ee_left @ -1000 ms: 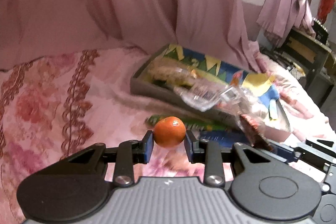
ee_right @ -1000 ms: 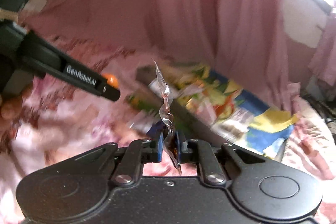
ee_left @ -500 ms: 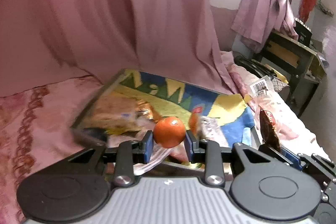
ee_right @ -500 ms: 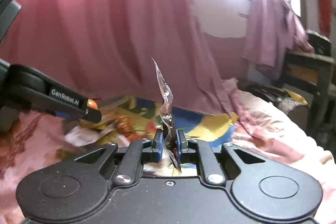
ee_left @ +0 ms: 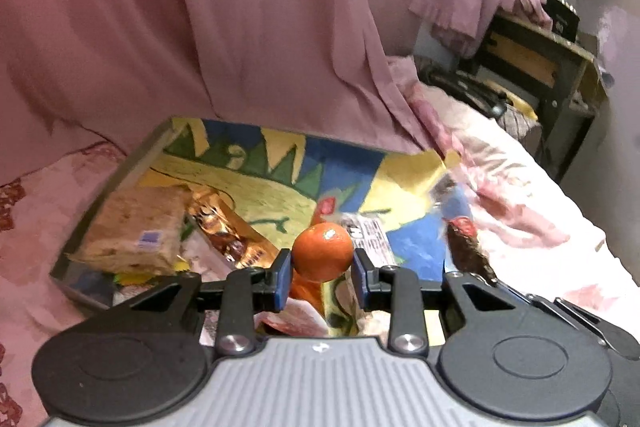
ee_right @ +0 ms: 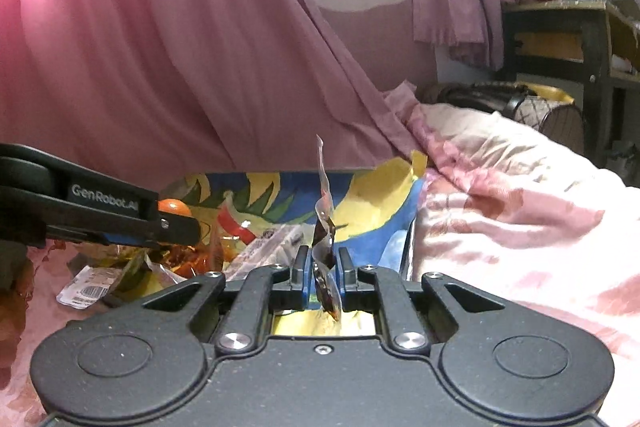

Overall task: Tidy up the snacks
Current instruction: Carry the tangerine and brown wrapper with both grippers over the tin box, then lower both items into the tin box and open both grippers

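Observation:
My left gripper point(ee_left: 322, 273) is shut on a small orange tangerine point(ee_left: 323, 251) and holds it above the colourful tray point(ee_left: 256, 167) on the bed. The tangerine also shows in the right wrist view point(ee_right: 173, 207), at the tip of the left gripper point(ee_right: 176, 223). My right gripper point(ee_right: 323, 265) is shut on a clear wrapped dark snack packet point(ee_right: 325, 227), standing upright over the tray's near right part point(ee_right: 384, 195). That packet shows at the right in the left wrist view point(ee_left: 468, 251). In the tray lie a beige wrapped bar point(ee_left: 136, 231), a gold wrapper point(ee_left: 224, 227) and other packets.
The tray rests on a pink floral bedspread point(ee_left: 520, 211). A pink curtain point(ee_left: 200, 11) hangs just behind it. A dark wooden table point(ee_left: 536, 59) with hanging cloth stands at the far right. A loose barcode wrapper point(ee_right: 86, 289) lies at the tray's left.
Both grippers have moved forward over the tray, each keeping its item. The tray now fills the centre of both views; the right jaws look a little wider around the packet.

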